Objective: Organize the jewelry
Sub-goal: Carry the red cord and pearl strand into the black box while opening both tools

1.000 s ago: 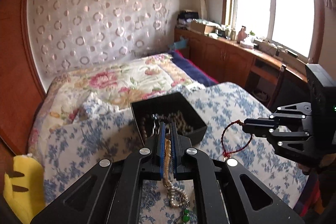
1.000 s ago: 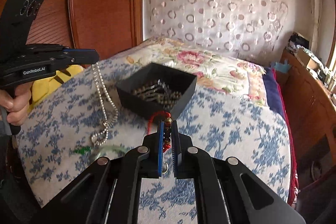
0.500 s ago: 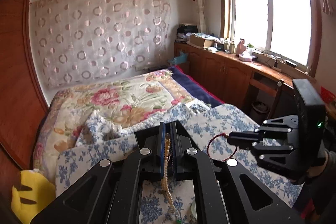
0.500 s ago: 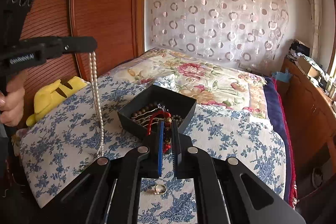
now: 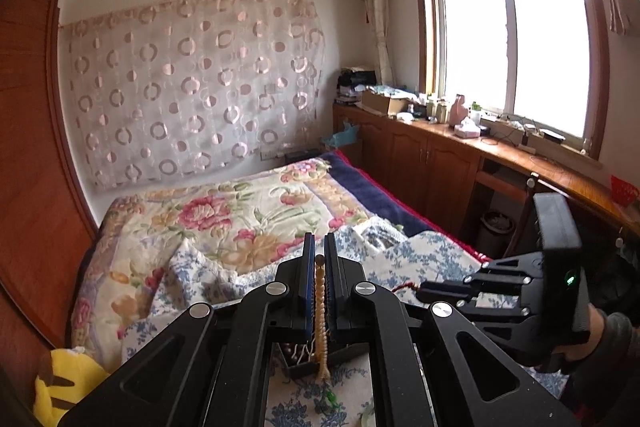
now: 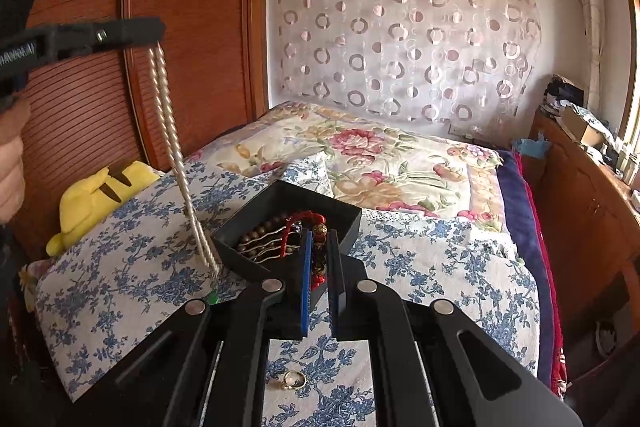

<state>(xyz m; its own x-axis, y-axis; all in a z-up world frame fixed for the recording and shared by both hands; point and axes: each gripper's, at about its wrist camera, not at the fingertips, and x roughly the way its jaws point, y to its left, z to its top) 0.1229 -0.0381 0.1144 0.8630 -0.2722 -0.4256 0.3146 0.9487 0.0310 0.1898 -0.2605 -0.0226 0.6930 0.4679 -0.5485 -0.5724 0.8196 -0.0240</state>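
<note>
My left gripper (image 5: 319,247) is shut on a pearl necklace (image 5: 320,307), which hangs straight down between its fingers. The right wrist view shows that gripper (image 6: 156,27) high at the left, with the pearl necklace (image 6: 176,155) dangling to the blue-flowered cloth beside the black box (image 6: 352,223). The strand's green pendant (image 6: 213,297) rests near the cloth. My right gripper (image 6: 319,239) is shut on a red cord bracelet (image 6: 319,257) with dark beads, just over the box's near corner. Bead strands lie inside the box. In the left wrist view the right gripper (image 5: 420,293) holds the red cord (image 5: 404,287).
A gold ring (image 6: 294,379) lies on the cloth under my right gripper. A yellow plush toy (image 6: 100,195) sits at the bed's left edge by the wooden wardrobe (image 6: 188,27). A floral quilt (image 6: 380,155) covers the far bed. Wooden cabinets (image 5: 432,167) run under the window.
My left gripper has risen and drawn the pearl necklace up off the cloth until it hangs straight. My right gripper has lifted slightly with the red bracelet, nearer the box.
</note>
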